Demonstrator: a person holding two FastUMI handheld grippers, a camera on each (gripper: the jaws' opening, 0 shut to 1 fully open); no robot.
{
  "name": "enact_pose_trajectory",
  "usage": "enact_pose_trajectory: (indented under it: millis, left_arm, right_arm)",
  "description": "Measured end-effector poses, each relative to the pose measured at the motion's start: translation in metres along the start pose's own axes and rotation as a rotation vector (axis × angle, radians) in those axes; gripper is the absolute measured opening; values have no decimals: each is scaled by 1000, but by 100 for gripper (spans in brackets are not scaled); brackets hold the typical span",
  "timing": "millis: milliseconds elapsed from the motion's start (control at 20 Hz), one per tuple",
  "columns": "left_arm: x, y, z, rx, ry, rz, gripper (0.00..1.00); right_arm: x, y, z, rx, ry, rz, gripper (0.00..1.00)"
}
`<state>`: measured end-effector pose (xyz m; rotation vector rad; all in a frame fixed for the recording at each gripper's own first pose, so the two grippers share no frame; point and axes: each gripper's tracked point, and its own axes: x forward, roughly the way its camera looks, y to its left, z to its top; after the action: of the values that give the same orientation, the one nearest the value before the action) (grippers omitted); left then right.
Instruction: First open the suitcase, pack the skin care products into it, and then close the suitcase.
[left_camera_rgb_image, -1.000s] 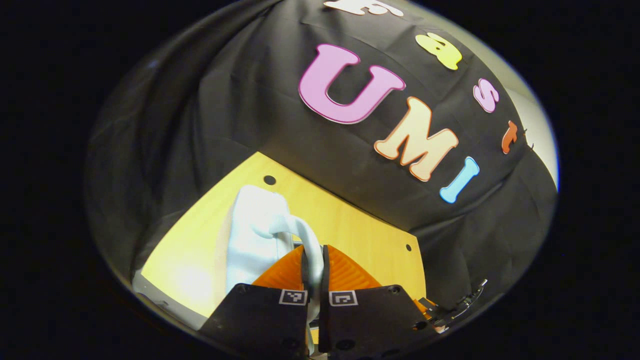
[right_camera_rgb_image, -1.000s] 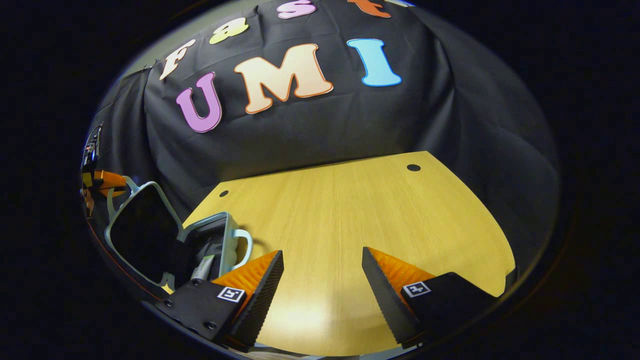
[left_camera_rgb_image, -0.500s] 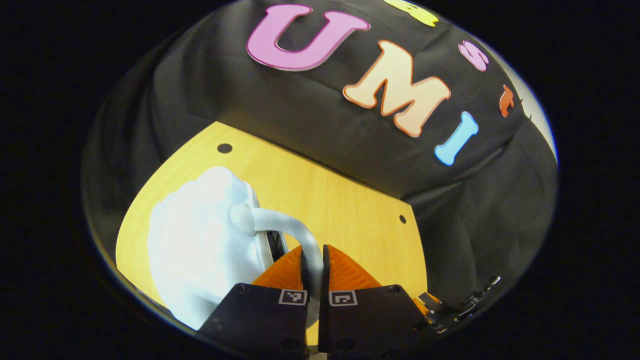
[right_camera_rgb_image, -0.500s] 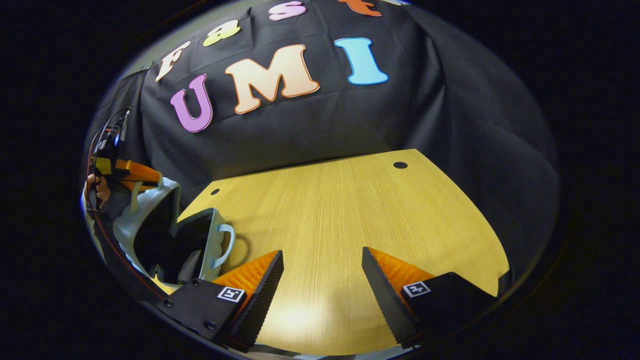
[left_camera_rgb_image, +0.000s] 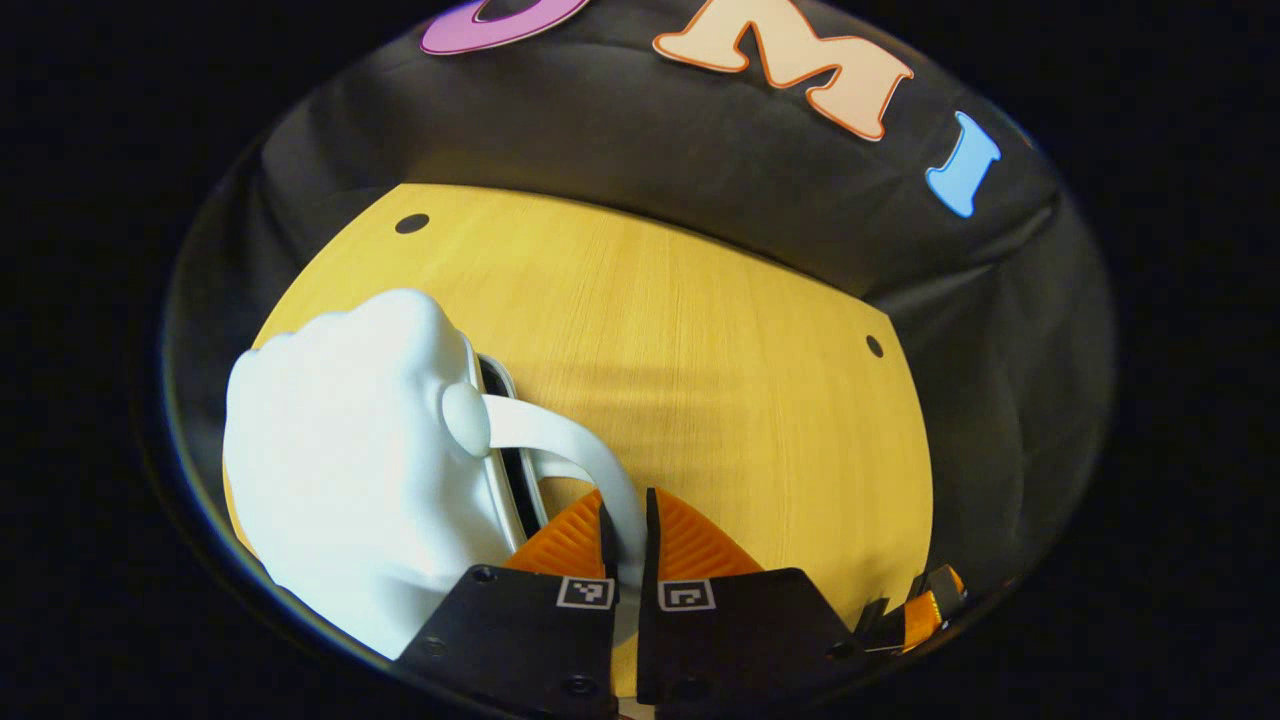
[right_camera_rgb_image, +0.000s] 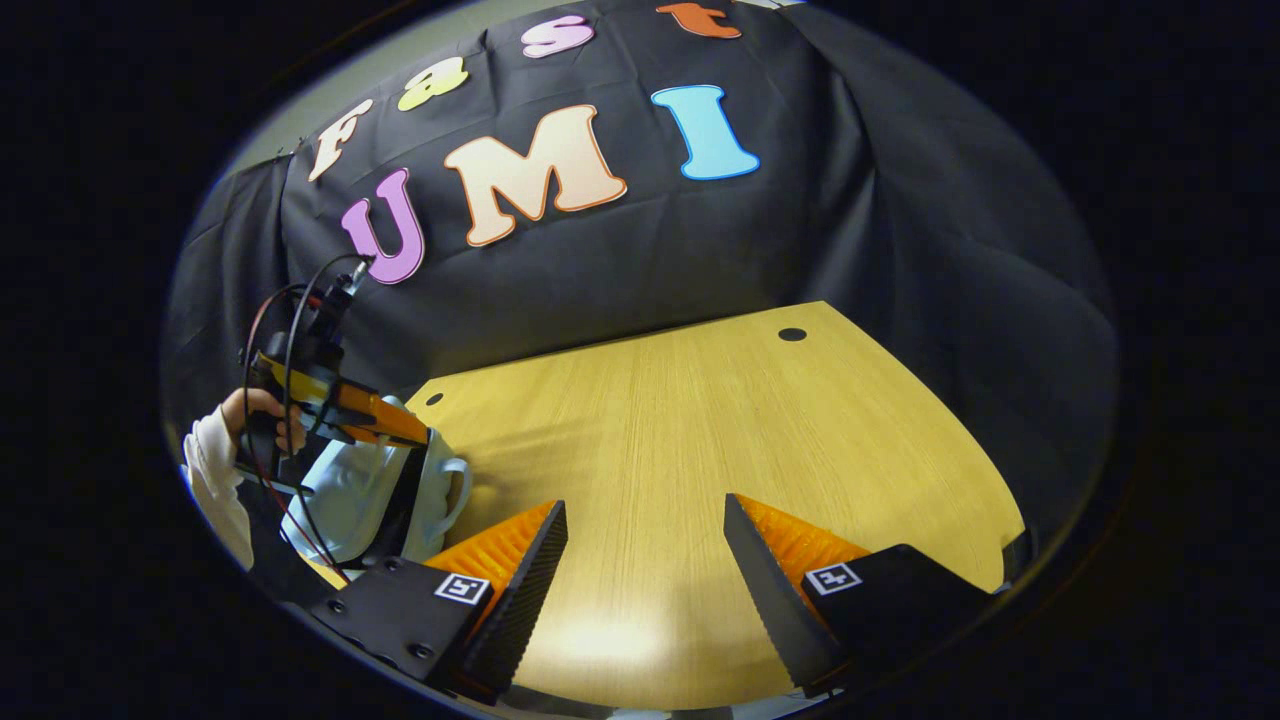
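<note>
The task looks to be in its last step. The suitcase (left_camera_rgb_image: 350, 470) lies on the wooden table (left_camera_rgb_image: 700, 380) with its lid brought down almost onto the lower half; only a thin dark slit shows between the two halves along the handle side. What is inside cannot be seen through that slit, so whether the skin care products are packed has to be taken on trust; no bottles or jars stand loose on the bare table in either view. What seems left is to press the lid fully shut and let go.

The left gripper (left_camera_rgb_image: 627, 520) has its two fingers pinched tight on the lid's handle (left_camera_rgb_image: 570, 450), a curved white loop that runs from a round knob on the lid down into the narrow gap between the fingers. In the right gripper view the same gripper sits over the suitcase (right_camera_rgb_image: 370, 490) at the table's near left corner, held by a hand (right_camera_rgb_image: 262, 412) in a white sleeve.

The right gripper (right_camera_rgb_image: 645, 560) hovers above bare table, its fingers spread wide with nothing between them.

The suitcase is small, pale and glossy, with rounded, lumpy contours and a second loop handle on the lower half.
</note>
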<state>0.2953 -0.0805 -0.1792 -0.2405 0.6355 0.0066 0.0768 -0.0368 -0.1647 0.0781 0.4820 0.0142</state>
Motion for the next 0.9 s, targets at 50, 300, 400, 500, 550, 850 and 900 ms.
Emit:
enact_pose_trajectory:
  millis: [50,300,400,500,550,850,900]
  left_arm:
    - [6,-1,-3,1,13,13,2]
    - [23,2,-12,17,46,65,2]
    - [30,1,-18,7,67,79,9]
    - [35,4,-23,-1,86,100,8]
    - [37,6,-25,-6,95,113,10]
    - [4,-6,-28,58,54,107,60]
    - [-2,-9,-29,73,30,118,77]
  right_arm:
    - [-3,-6,0,0,-3,-9,98]
    - [-14,-33,2,11,-17,-47,98]
    - [-17,-40,2,17,-20,-56,98]
    - [-18,-42,4,28,-28,-56,93]
    - [-19,-42,4,30,-33,-52,93]
    - [-23,-36,17,9,-62,-14,98]
    - [-24,-34,20,6,-66,-5,98]
